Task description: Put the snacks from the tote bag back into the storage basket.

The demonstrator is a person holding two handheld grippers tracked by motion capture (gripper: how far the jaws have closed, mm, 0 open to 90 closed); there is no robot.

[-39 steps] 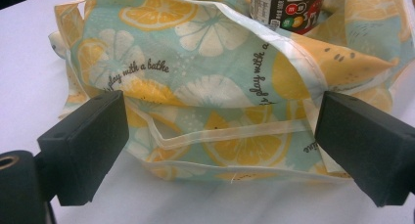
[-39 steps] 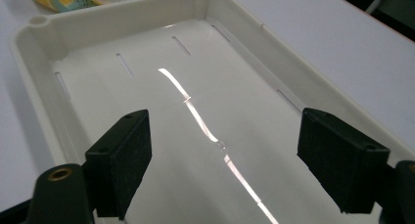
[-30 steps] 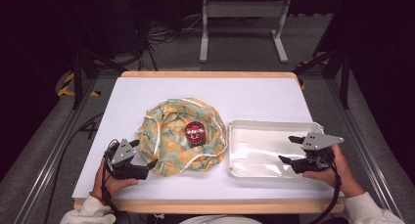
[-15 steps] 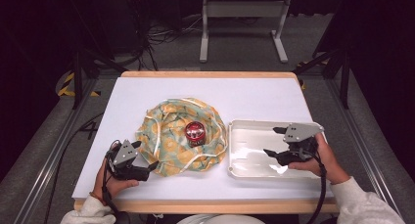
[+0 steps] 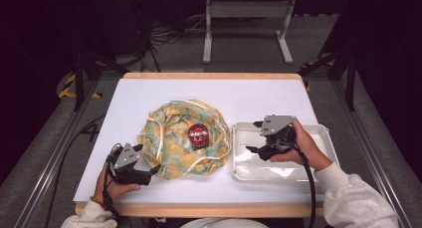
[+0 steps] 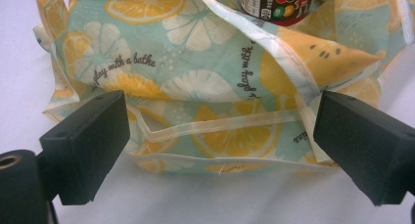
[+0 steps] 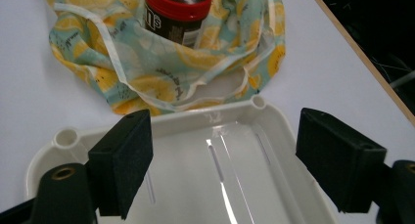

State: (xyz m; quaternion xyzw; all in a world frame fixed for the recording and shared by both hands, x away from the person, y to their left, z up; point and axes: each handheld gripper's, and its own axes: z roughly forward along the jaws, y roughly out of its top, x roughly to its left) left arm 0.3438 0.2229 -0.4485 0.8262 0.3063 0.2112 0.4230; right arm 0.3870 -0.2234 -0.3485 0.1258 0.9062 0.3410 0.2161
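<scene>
Step in hand: I judge that I am bringing the right gripper (image 5: 255,149) across the white tray (image 5: 318,133) toward the red-lidded jar (image 5: 198,134), which stands upright in the middle of the lemon-print cloth bag (image 5: 174,148).
Right jaws: released, having just been opening, with nothing between them; through them I see the tray's bare floor and, beyond its far rim, the jar (image 7: 177,13).
Left jaws: spread wide at the bag's near edge (image 6: 205,131), cloth between them but not yet pinched; the left gripper (image 5: 152,169) sits at the bag's lower left corner.
How to do it well: I would clench the left jaws on the hem first so the bag cannot slide, then take the jar below its lid, jaws level, and lift straight up clear of the loose straps.
Edges: tray rim touches the bag's right side; I must clear that rim on the way over.
Open room: worktop (image 5: 259,96) behind the bag is bare; the front edge lies near both hands.
</scene>
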